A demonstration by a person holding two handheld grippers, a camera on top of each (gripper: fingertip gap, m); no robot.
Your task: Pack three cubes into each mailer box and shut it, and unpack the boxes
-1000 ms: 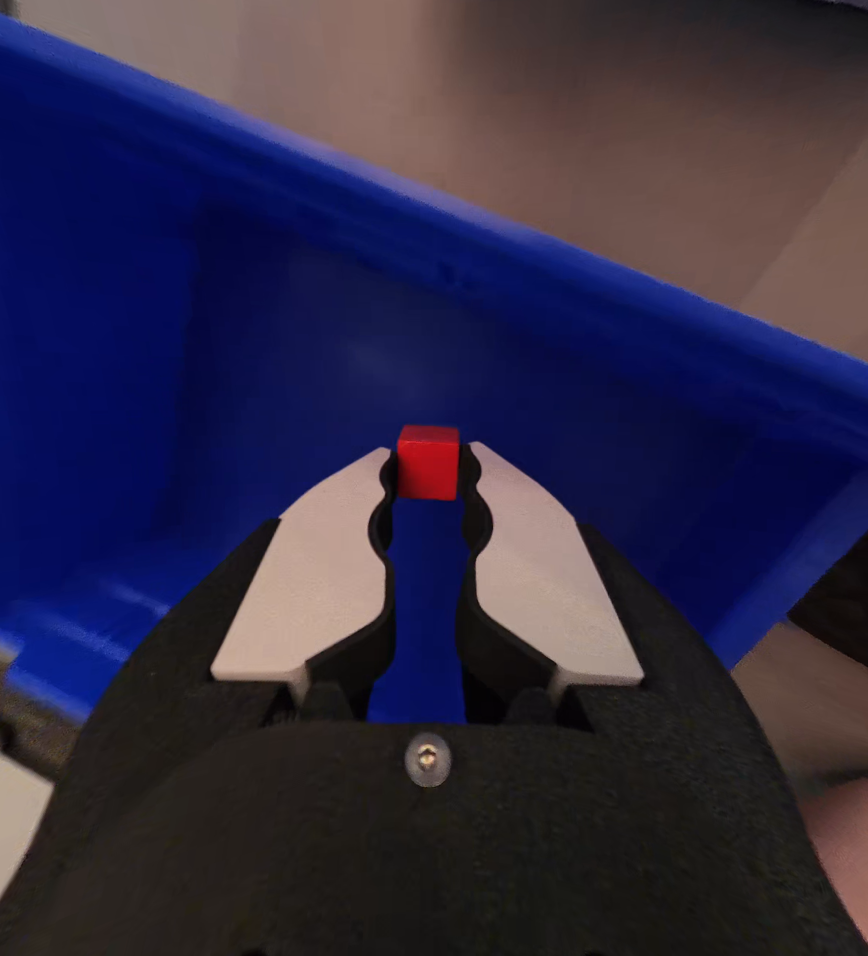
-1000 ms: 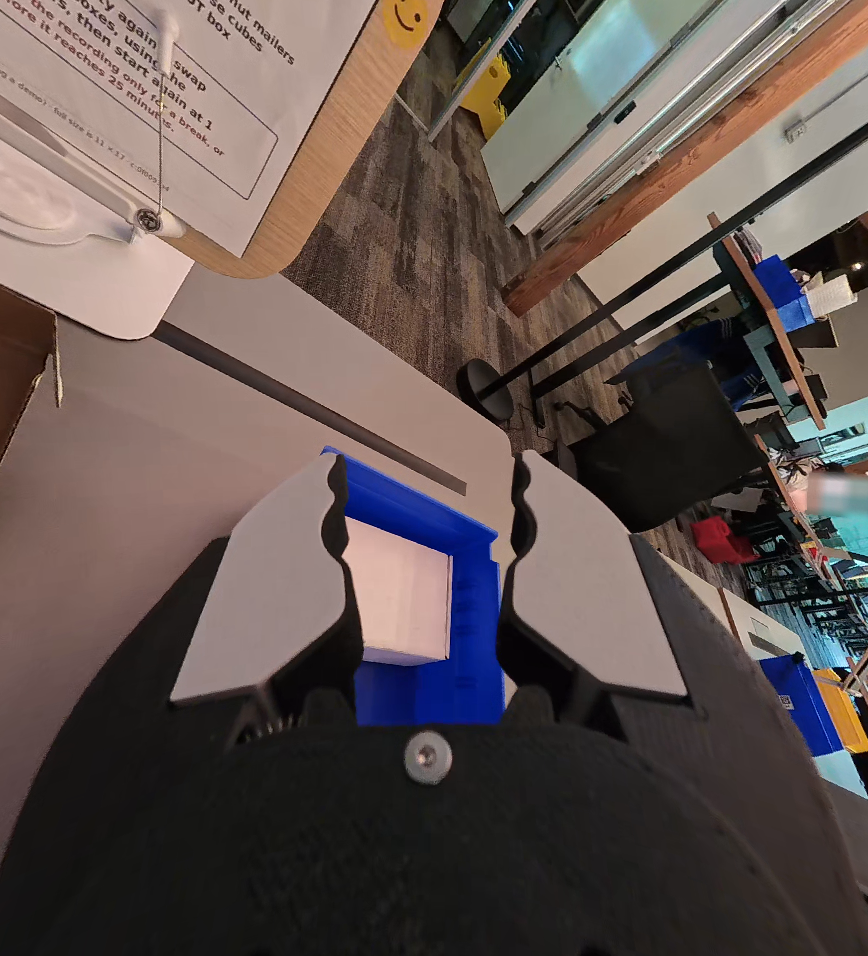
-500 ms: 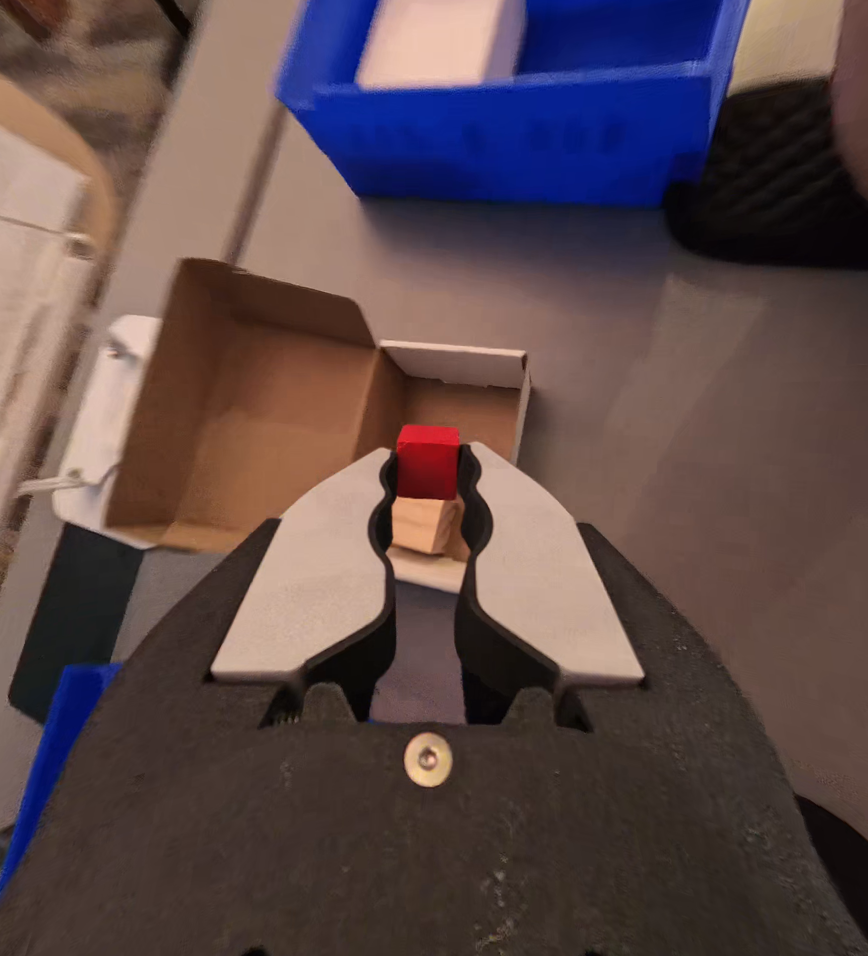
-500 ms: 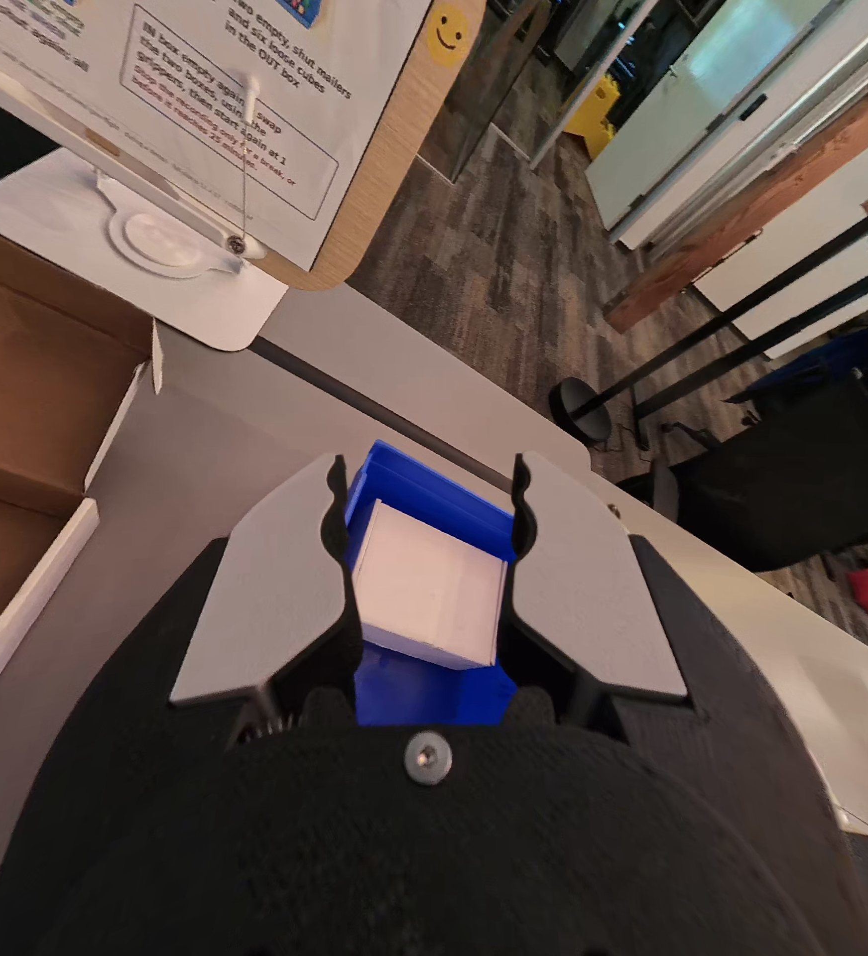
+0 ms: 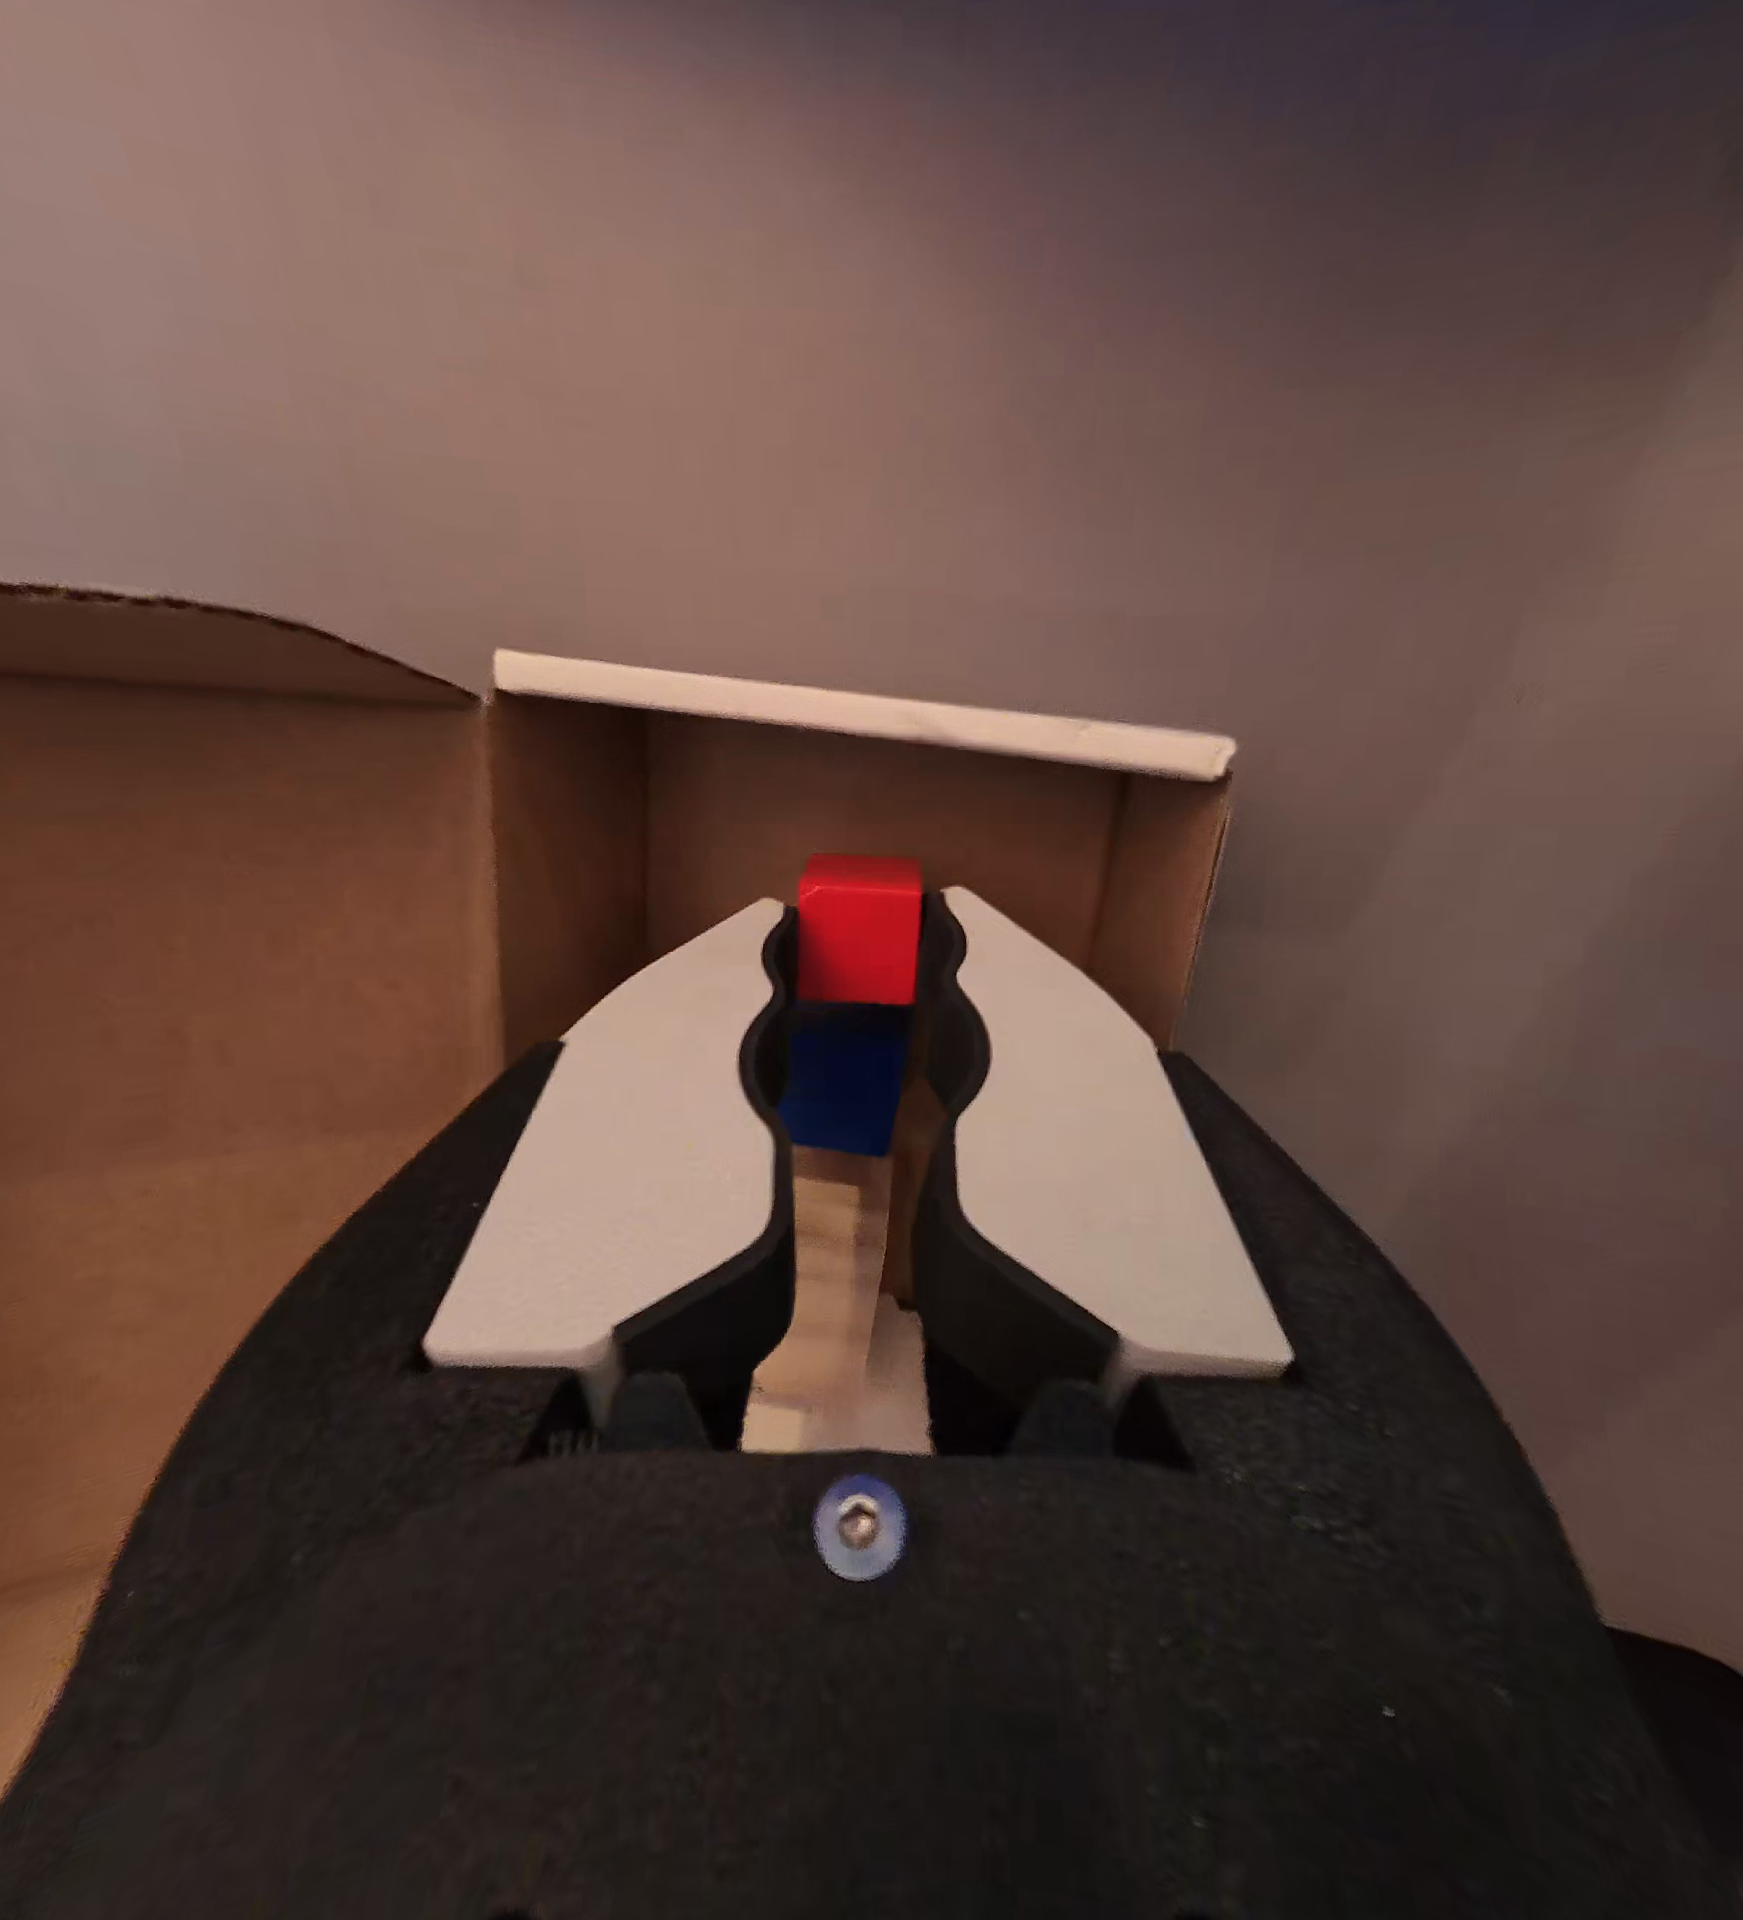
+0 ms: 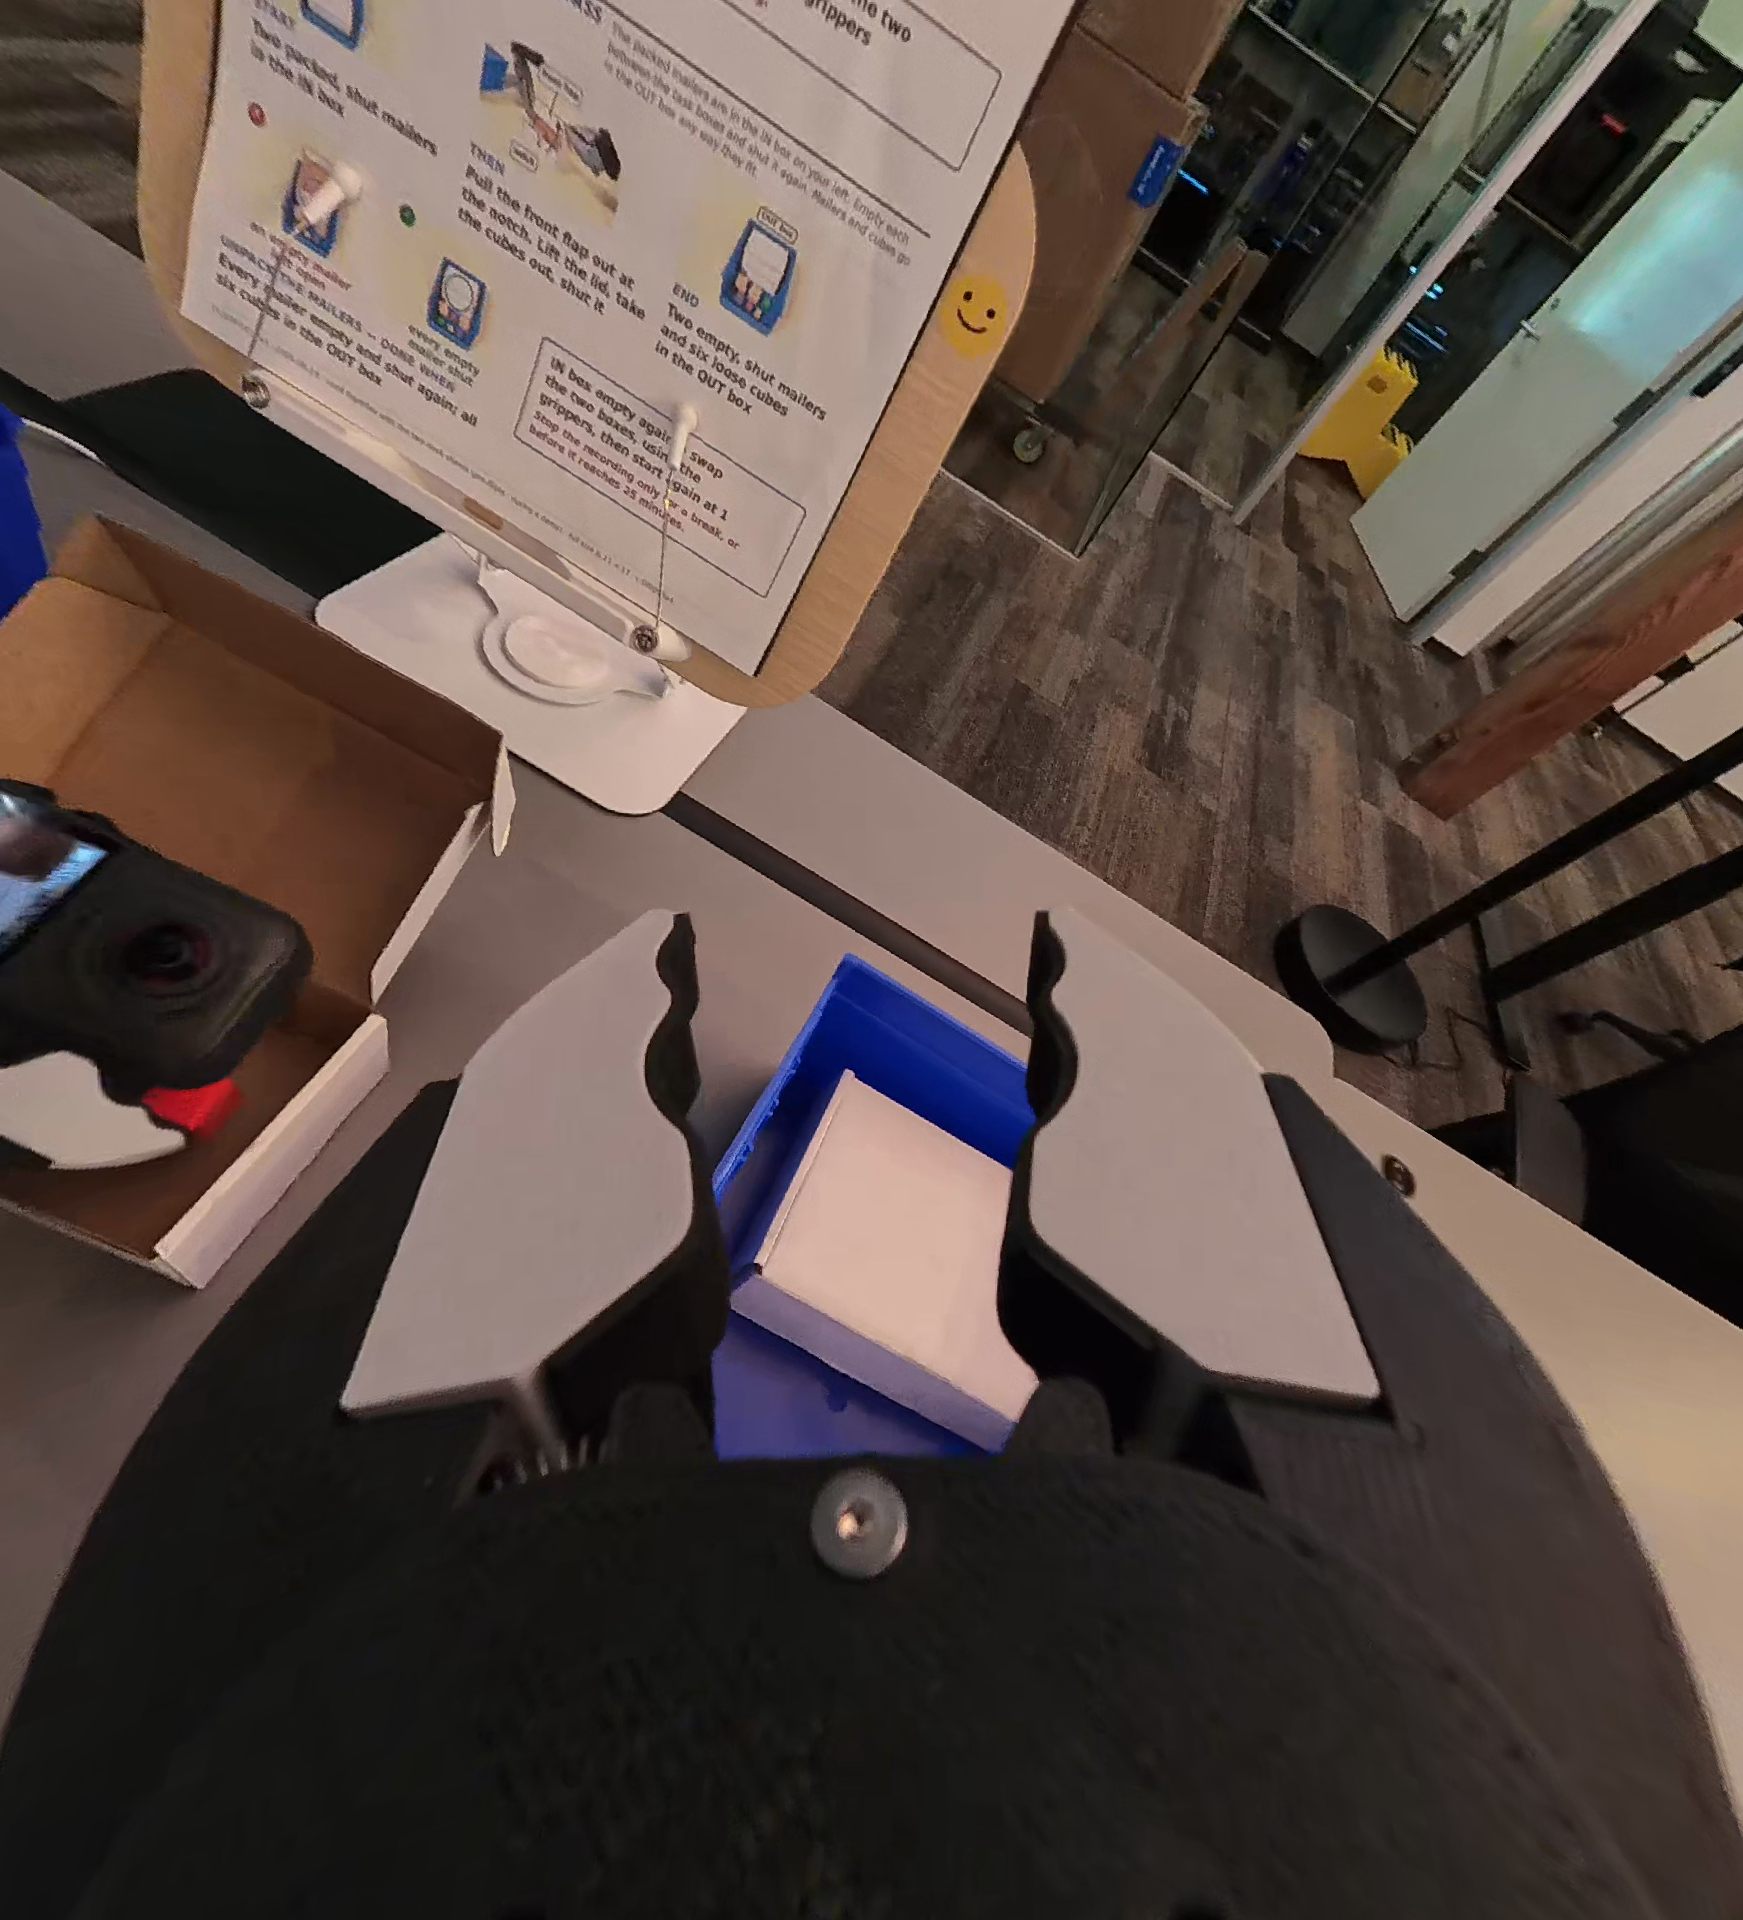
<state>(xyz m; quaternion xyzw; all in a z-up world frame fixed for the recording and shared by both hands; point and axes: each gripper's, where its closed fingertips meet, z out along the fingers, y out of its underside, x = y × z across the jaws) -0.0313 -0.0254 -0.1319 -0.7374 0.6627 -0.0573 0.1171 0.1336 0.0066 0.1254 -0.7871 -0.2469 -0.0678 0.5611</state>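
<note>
The red cube is pinched tight at the very tips of the left gripper. The jaws are nearly closed, with only the cube between them. The cube hangs inside the open mailer box, low down and close to the far wall. It looks like it has not been let go yet.

Right under the red cube is a blue cube, already in the box. Under that, closer to the camera, is a pale wooden cube, but it is partly hidden by the jaws. So I think this red one is the third cube for this box. Once it is dropped, the box will be full, and the lid, which lies open on the left, still has to be shut.

In the right wrist view, the same open mailer box sits on the grey table, and the left gripper reaches into it with the red cube.

The right gripper is wide open and holds nothing. It hangs over a blue bin. Inside the bin lies a white mailer box with its lid shut. I cannot tell what is in it. Behind the open box stands an instruction sheet on a stand.
</note>
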